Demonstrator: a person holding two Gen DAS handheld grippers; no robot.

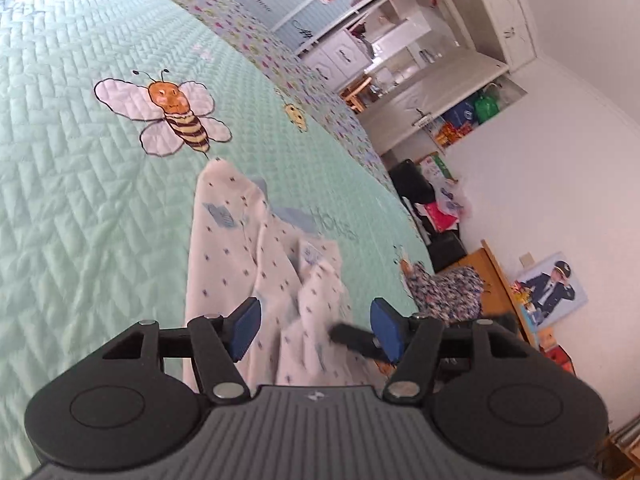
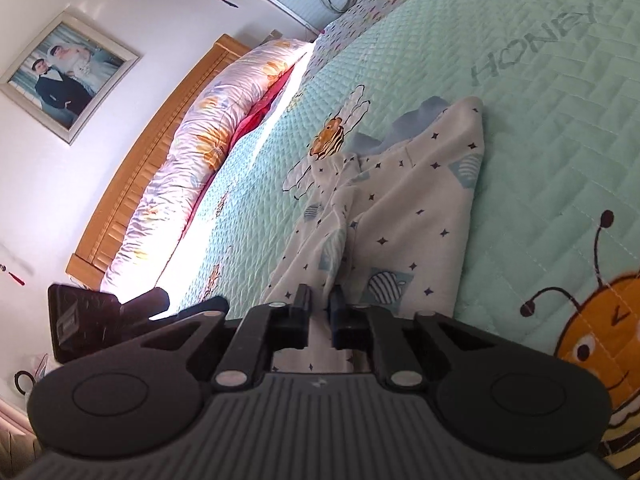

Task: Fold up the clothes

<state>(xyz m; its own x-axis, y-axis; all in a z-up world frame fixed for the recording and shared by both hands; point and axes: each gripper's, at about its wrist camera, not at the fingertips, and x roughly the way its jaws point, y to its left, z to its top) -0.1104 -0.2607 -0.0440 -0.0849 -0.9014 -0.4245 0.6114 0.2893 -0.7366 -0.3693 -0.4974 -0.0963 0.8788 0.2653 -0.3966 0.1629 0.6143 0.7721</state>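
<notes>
White cotton, dotted with small dark stars, the garment [image 1: 264, 264] lies rumpled on the mint quilted bed [image 1: 80, 220]. At its near edge the right claw [image 2: 319, 305] looks pinched onto the cloth, pads nearly together. With jaws apart and cloth lying between the pads unpressed, the left claw [image 1: 312, 326] holds nothing. Folding seems barely begun; next, the left likely needs its own grip on that edge.

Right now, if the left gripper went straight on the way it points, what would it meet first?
Probably the white star-printed cotton garment, which lies crumpled directly ahead between the open left gripper's blue pads. Beyond it is the mint-green quilted bedspread; depth is unclear.
</notes>
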